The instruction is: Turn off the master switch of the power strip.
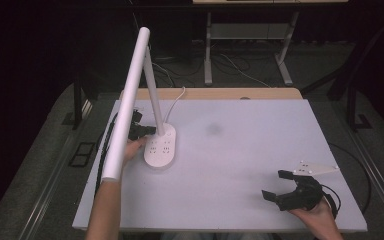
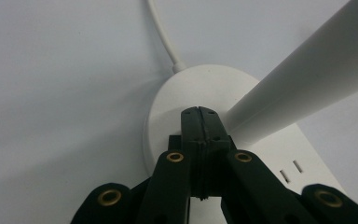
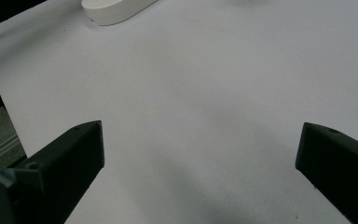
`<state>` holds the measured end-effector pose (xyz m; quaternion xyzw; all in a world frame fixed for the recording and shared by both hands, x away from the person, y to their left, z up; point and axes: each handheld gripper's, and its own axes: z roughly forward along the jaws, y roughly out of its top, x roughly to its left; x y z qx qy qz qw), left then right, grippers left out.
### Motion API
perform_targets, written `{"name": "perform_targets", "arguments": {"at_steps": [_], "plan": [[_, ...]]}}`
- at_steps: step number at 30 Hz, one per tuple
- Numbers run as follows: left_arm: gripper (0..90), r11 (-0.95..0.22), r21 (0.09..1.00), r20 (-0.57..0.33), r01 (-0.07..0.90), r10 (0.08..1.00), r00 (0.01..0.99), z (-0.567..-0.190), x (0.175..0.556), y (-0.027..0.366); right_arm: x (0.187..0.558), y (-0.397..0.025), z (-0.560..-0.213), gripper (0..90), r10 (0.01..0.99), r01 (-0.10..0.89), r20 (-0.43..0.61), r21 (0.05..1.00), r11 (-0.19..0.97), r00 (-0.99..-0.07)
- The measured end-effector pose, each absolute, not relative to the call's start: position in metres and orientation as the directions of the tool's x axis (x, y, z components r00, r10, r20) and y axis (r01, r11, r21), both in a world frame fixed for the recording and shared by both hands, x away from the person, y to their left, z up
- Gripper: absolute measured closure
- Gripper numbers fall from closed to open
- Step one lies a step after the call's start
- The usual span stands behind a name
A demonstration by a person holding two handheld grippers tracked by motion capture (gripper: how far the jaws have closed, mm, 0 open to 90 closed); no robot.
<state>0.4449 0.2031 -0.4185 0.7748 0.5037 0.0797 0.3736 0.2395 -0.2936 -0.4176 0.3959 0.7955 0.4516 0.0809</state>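
A white desk lamp stands at the table's left. It has an oval base (image 1: pixel 161 147) with socket holes, a slanted stem (image 1: pixel 152 85) and a long bar head (image 1: pixel 127 105) reaching toward the near edge. My left gripper (image 1: pixel 147 131) is shut, its tip against the base's top beside the stem's foot. In the left gripper view the closed jaws (image 2: pixel 199 112) meet over the base (image 2: pixel 200 84), with the stem (image 2: pixel 307 74) to their right and nothing between them. My right gripper (image 1: pixel 275 185) is open at the near right over bare table (image 3: pixel 200 140).
The lamp's white cable (image 2: pixel 161 32) runs from the base off the table's far edge. A white board (image 1: pixel 240 150) covers the table. A grey three-cornered plate (image 1: pixel 315 168) sits on the right gripper. The lamp base's end (image 3: pixel 114 9) shows far off in the right gripper view.
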Motion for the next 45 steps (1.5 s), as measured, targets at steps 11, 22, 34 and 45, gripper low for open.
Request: {"name": "perform_targets", "arguments": {"at_steps": [11, 22, 34, 45], "plan": [[90.0, -0.221, 0.666, -0.244, 0.713, 0.838, 0.488, -0.42, 0.441, 0.2, 0.238, -0.295, -0.417, 0.4, 0.705, 0.552, 0.225, 0.787, 0.276, -0.672], [90.0, -0.137, 0.681, -0.315, 0.719, 0.832, 0.457, -0.427, 0.438, 0.208, 0.235, -0.297, -0.416, 0.4, 0.705, 0.55, 0.226, 0.79, 0.271, -0.672], [90.0, -0.157, 0.681, -0.299, 0.715, 0.832, 0.468, -0.421, 0.437, 0.209, 0.238, -0.298, -0.417, 0.4, 0.706, 0.552, 0.229, 0.79, 0.267, -0.67], [90.0, -0.11, 0.716, -0.297, 0.689, 0.846, 0.443, -0.416, 0.426, 0.225, 0.239, -0.298, -0.419, 0.4, 0.705, 0.553, 0.23, 0.788, 0.27, -0.671]]}}
